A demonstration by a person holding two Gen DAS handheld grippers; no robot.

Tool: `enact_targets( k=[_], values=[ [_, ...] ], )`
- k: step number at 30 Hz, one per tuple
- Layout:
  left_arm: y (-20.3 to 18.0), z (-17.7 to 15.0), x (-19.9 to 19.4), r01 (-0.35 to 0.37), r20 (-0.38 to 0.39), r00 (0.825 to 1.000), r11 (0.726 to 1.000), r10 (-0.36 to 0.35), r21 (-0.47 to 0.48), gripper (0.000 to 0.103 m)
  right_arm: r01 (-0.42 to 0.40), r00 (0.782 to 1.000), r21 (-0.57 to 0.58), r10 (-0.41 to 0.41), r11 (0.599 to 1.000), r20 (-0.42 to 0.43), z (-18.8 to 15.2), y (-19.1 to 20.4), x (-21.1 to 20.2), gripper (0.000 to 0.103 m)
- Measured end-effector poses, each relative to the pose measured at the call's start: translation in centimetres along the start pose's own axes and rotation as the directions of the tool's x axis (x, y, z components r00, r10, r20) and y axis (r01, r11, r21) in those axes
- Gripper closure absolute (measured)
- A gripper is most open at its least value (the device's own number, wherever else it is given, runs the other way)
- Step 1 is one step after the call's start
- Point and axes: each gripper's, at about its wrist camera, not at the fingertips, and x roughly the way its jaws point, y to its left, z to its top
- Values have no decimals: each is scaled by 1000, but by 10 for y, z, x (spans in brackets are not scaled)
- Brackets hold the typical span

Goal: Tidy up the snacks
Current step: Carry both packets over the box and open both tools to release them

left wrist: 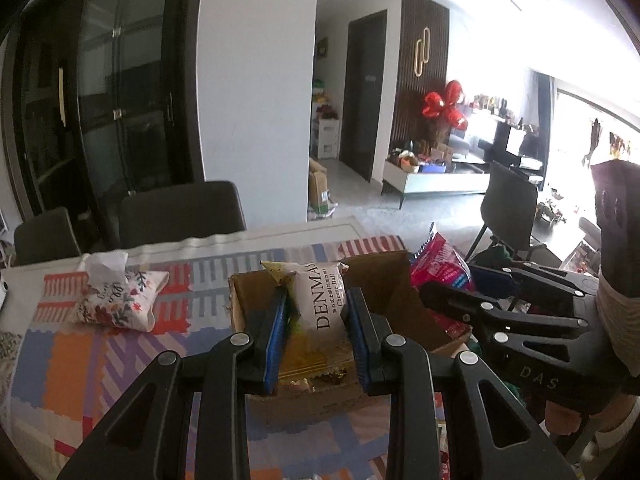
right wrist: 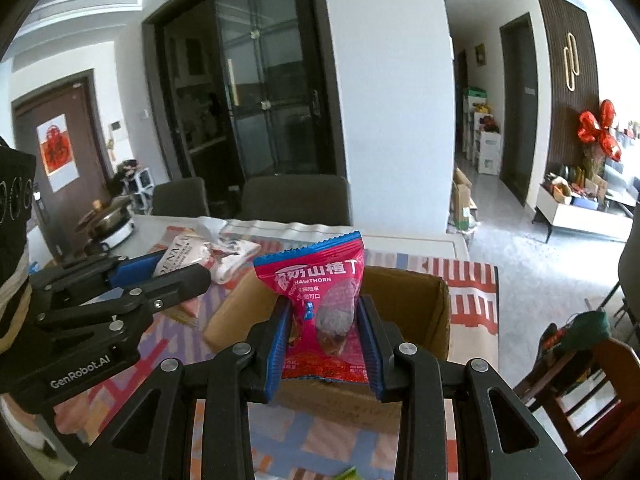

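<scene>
Left gripper, black with blue pads, clamps a white crinkled snack packet printed "Cheese Ball", held upright above an open brown cardboard box. Right gripper, of the same build, clamps a pink foil snack packet printed "Hawthorn" over the same box. The box rests on a table covered by a multicoloured patchwork-print cloth. A floral fabric tissue pouch lies on the cloth left of the box.
</scene>
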Motion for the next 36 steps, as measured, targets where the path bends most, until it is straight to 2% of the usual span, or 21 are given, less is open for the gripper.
enact_targets(
  k=[8, 9, 10, 11, 12, 13, 16, 24, 30, 36],
  values=[
    [4, 4, 34, 19, -80, 997, 999, -21, -30, 72, 9, 997, 35, -6, 999, -76, -9, -17, 33, 68],
    [4, 3, 35, 11, -85, 996, 1000, -14, -27, 68, 10, 996, 40, -7, 999, -84, -10, -19, 36, 68],
    [4, 2, 35, -8, -85, 996, 1000, 6, -24, 60, 16, 995, 43, -12, 999, -96, -12, -22, 40, 67],
    [3, 1, 33, -27, -82, 996, 999, 25, -20, 53, 27, 994, 46, -22, 999, -107, -13, -24, 41, 62],
    [3, 0, 30, -36, -74, 997, 999, 34, -16, 42, 34, 994, 51, -28, 998, -108, -14, -25, 42, 58],
    [2, -1, 26, -49, -56, 997, 999, 49, -11, 39, 42, 994, 56, -35, 998, -106, -15, -26, 40, 48],
    [-2, -6, 16, -93, -46, 995, 995, 94, 25, 39, 59, 994, 44, -54, 997, -94, -18, -25, 32, 46],
    [-13, -30, -19, -81, -25, 996, 996, 82, 34, 39, 116, 993, -5, -116, 993, -24, -35, -8, -11, 46],
    [-28, -54, -43, -33, -32, 999, 999, 34, 24, 39, 100, 995, -2, -100, 995, 13, -58, 1, -40, 46],
    [-48, -82, -62, -26, -23, 999, 998, 28, 55, 39, 98, 995, 6, -99, 995, 17, -90, 2, -63, 46]
  ],
)
